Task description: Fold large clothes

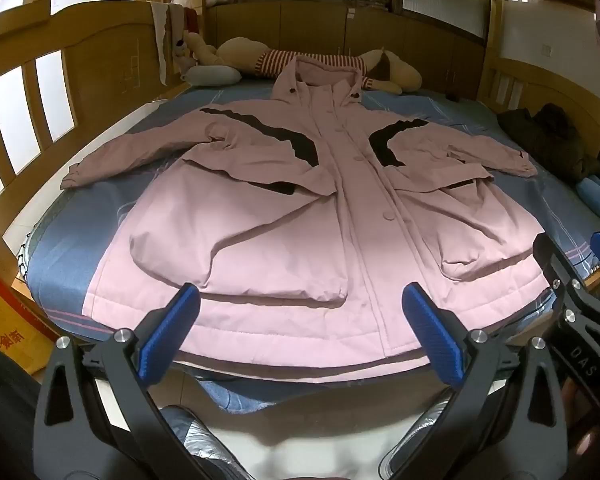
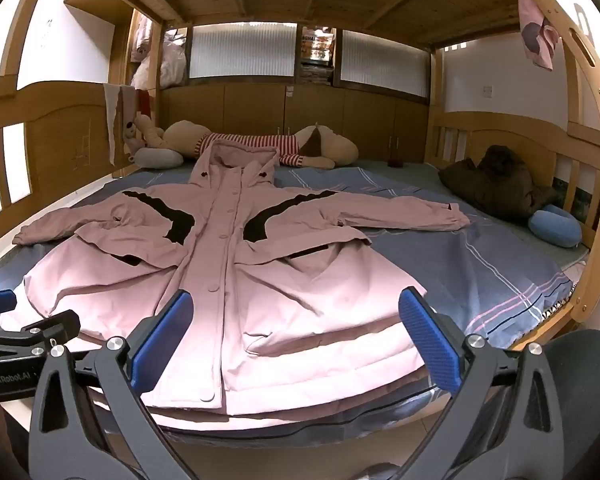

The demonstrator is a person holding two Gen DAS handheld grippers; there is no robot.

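Observation:
A large pink hooded coat [image 1: 284, 216] [image 2: 236, 280] with black chest patches lies spread flat, front up and buttoned, on the blue bed sheet [image 1: 60, 256] [image 2: 480, 264]. Both sleeves stretch out sideways and the hood points to the far end. My left gripper [image 1: 300, 332] hovers open over the coat's hem near the bed's front edge, nothing between its blue pads [image 1: 168, 332]. My right gripper [image 2: 296, 340] is open too, above the hem's right half, its blue pads [image 2: 430, 340] empty. In the left wrist view the right gripper [image 1: 572, 272] shows at the right edge.
A big plush toy in a striped shirt [image 2: 260, 144] and a grey pillow [image 2: 158, 158] lie at the bed's far end. A dark garment [image 2: 496, 180] and a blue cushion [image 2: 554, 226] sit at the right. Wooden bunk rails [image 2: 588, 184] frame the bed. A yellow box [image 1: 4, 320] stands left.

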